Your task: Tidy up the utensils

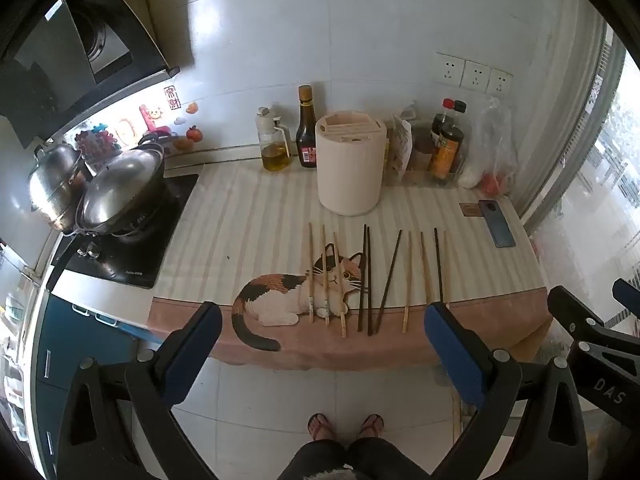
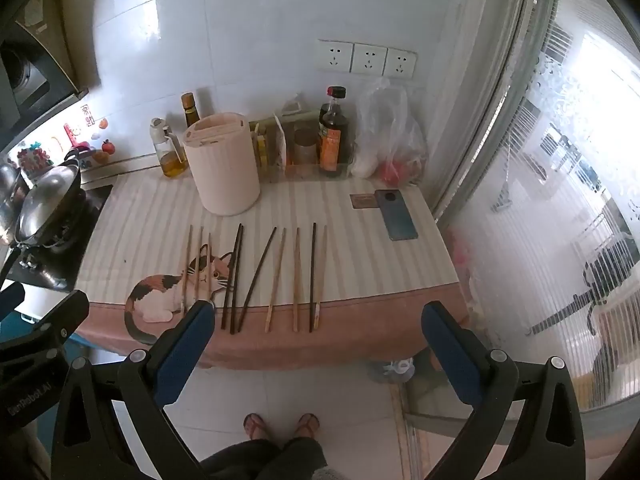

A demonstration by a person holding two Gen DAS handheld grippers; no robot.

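Note:
Several chopsticks [image 1: 368,276] lie side by side on the striped cat-print cloth, some light wood, some dark; they also show in the right wrist view [image 2: 256,276]. A cream round utensil holder [image 1: 350,162] with slots in its top stands behind them, also in the right wrist view [image 2: 222,162]. My left gripper [image 1: 322,320] is open and empty, held in front of the table's near edge. My right gripper [image 2: 318,320] is open and empty, also in front of the near edge, right of the left one.
Oil and sauce bottles [image 1: 306,128], jars and a plastic bag [image 1: 492,148] line the wall. A phone [image 1: 496,224] lies at the table's right. A stove with steel pots [image 1: 120,192] stands left. A window [image 2: 560,200] is right. The person's feet [image 1: 346,426] stand below.

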